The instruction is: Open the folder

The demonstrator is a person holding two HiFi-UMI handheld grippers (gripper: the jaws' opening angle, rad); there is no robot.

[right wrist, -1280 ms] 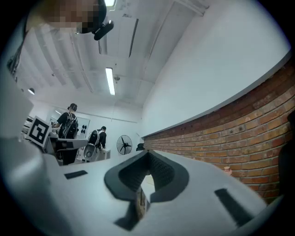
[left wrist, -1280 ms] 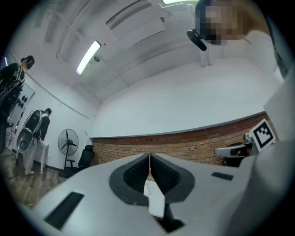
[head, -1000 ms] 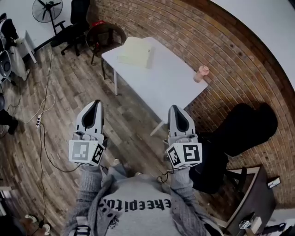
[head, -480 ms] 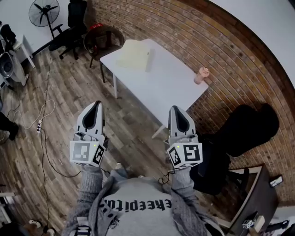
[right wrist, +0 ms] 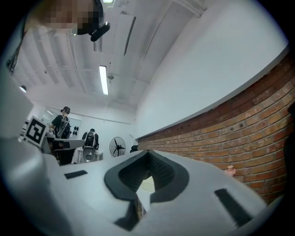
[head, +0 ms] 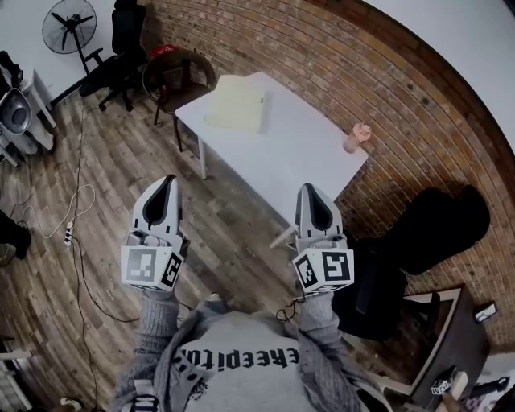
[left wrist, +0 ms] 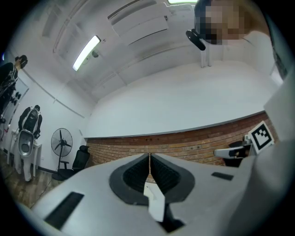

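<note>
A pale yellow folder (head: 236, 103) lies closed and flat on the far left part of a white table (head: 282, 153) in the head view. Both grippers are held in the air over the wooden floor, well short of the table and pointing towards it. My left gripper (head: 167, 180) is shut with nothing in it, its jaws meeting in the left gripper view (left wrist: 149, 157). My right gripper (head: 312, 191) is also shut and empty (right wrist: 148, 155), its tip close to the table's near corner. Neither gripper touches the folder.
A small pink object (head: 355, 137) stands at the table's right edge by the brick wall (head: 338, 64). A brown chair (head: 173, 71), a black office chair (head: 121, 44) and a fan (head: 64, 14) are beyond the table. A cable (head: 74, 217) runs over the floor. A black seat (head: 426, 229) is at the right.
The table and folder sit slightly lower and nearer in the head view, as the person has stepped a little closer. Both grippers keep their pose and stay shut.
</note>
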